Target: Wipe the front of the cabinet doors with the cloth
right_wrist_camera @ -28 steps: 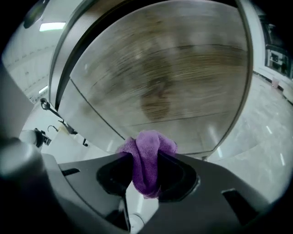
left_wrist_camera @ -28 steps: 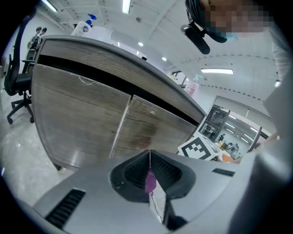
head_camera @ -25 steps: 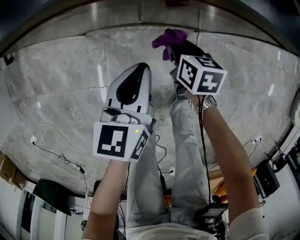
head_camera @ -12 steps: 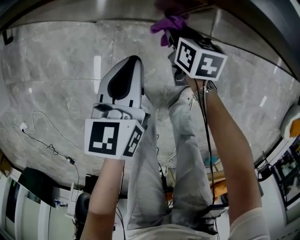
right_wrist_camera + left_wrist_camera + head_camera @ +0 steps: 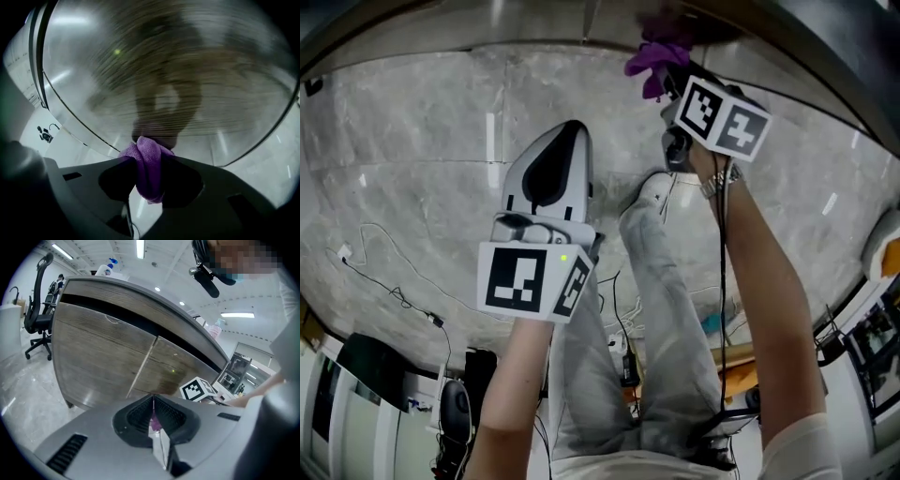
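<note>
Hardly moved, my left tool [image 5: 153,401] stays clenched, empty, held back from the cabinet doors [image 5: 108,357]. To its right, my right tool [image 5: 149,159] slid rightward, grasping the cloth [image 5: 149,180] against one door. Pressing harder may drag the cloth from its grip.

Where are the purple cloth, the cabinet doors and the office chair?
purple cloth [image 5: 149,171]: right gripper view, its bunched middle.
cabinet doors [image 5: 101,359]: left gripper view, one door's wooden front.
office chair [image 5: 35,310]: left gripper view, backrest.
</note>
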`<state>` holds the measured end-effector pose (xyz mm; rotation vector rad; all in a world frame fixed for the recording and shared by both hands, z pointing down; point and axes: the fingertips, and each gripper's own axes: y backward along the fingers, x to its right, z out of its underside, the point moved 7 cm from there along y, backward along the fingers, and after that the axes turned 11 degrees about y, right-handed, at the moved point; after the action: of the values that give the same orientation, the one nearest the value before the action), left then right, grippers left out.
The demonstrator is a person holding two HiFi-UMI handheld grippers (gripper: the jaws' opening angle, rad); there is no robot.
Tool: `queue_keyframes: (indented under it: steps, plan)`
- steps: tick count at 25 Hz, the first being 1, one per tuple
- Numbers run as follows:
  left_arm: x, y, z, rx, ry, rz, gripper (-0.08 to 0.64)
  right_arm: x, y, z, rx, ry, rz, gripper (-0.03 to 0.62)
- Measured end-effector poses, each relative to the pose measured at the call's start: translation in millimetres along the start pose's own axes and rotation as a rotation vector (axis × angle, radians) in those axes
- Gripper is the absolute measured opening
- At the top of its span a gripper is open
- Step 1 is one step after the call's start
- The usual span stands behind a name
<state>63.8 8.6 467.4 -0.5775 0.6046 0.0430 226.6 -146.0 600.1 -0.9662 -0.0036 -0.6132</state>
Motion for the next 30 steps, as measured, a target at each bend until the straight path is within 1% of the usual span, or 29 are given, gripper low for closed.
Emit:
queue_keyframes:
  steps: [3,7,11,14,16,18,21,24,26,30]
  plan:
    - [40,-19,10,-0.007,-0.008,0.038,0.017,40,18,8,-0.021,0.026,0.013,0.135]
    - [71,-40,28,-0.033,-0.019,0.087,0.017,82,29,23,-0.043,0.06,0.048,0.135]
    - [118,-65,51,-0.066,-0.03,0.119,0.017,145,55,33,-0.052,0.038,0.092,0.135]
    - [134,-75,61,-0.091,-0.033,0.136,0.017,173,68,39,-0.059,0.025,0.129,0.134]
    - [137,-78,63,-0.104,-0.038,0.151,0.017,184,73,41,-0.057,0.014,0.155,0.133]
    - [127,-78,61,-0.115,-0.042,0.166,0.017,179,70,44,-0.049,0.0,0.182,0.135]
    - [97,-74,54,-0.13,-0.045,0.176,0.017,153,59,49,-0.03,-0.046,0.221,0.133]
    - [96,-69,46,-0.137,-0.049,0.176,0.017,140,66,52,-0.026,-0.096,0.205,0.133]
    - [88,-64,36,-0.14,-0.056,0.179,0.017,123,63,55,-0.041,-0.097,0.194,0.133]
    - [36,-50,13,-0.142,-0.077,0.16,0.016,59,31,60,-0.072,-0.089,0.173,0.133]
